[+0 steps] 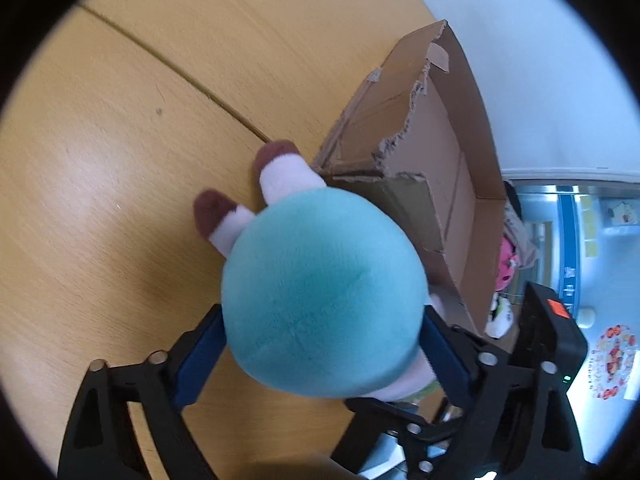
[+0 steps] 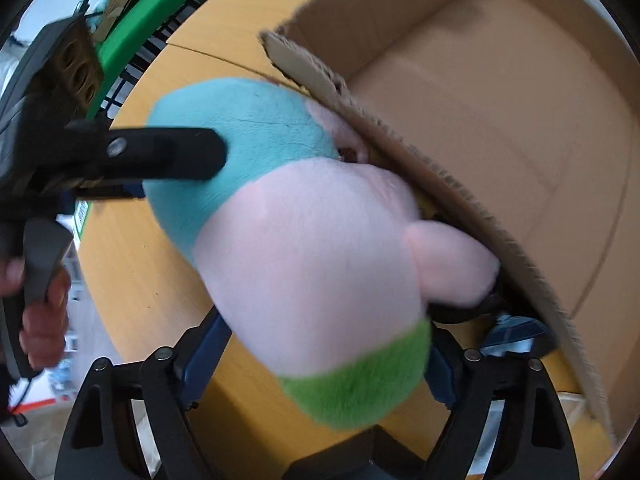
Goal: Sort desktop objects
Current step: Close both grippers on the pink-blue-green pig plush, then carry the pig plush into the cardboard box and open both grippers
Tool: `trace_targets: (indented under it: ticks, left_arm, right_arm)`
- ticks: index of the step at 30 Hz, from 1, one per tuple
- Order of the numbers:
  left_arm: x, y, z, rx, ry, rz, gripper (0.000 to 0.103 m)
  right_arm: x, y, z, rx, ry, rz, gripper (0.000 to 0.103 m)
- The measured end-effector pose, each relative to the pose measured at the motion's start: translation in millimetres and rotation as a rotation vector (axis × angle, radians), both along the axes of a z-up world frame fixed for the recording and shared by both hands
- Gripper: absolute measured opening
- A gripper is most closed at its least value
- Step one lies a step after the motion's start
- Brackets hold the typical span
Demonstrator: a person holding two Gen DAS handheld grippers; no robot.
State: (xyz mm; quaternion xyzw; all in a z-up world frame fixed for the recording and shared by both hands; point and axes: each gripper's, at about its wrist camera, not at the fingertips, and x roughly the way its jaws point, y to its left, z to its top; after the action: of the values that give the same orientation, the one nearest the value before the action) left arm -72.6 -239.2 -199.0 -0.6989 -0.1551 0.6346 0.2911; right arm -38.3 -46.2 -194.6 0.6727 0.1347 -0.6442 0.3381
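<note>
With both the left hand-held gripper (image 1: 320,344) and right hand-held gripper (image 2: 320,360) clamped on the plush toy (image 2: 320,248), lift it clear of the cardboard box (image 2: 500,120) torn rim before releasing inside

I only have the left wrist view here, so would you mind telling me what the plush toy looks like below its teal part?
Observer: Below the teal, the plush toy has a pale pink middle and a green end.
Operator: Thanks. Is the right gripper holding it too?
Observer: Yes, the right gripper has its jaws around the green end.
Operator: And what is inside the cardboard box?
Observer: The part of the cardboard box floor that shows is bare; the toy is outside, against its torn wall.
</note>
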Motion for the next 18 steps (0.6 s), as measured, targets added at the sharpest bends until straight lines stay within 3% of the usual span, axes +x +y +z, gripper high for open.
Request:
trace_targets:
  ticks: [4,12,18]
  left_arm:
    - [5.8,3.3,8.6,-0.011,0.028,-0.023,0.084]
    - [30.4,14.4,42.4,-0.054,0.091,-0.085,0.083]
    - [33.0,27.1,94.7,-0.027,0.197,-0.081,0.083]
  right_arm:
    - [5.4,8.9,10.7,-0.03,0.015,0.005,0.078]
    - [28.4,47.1,45.8,-0.148,0.006,-0.038,0.075]
    - [32.8,70.5,103.8,-0.233,0.104,-0.038,0.075]
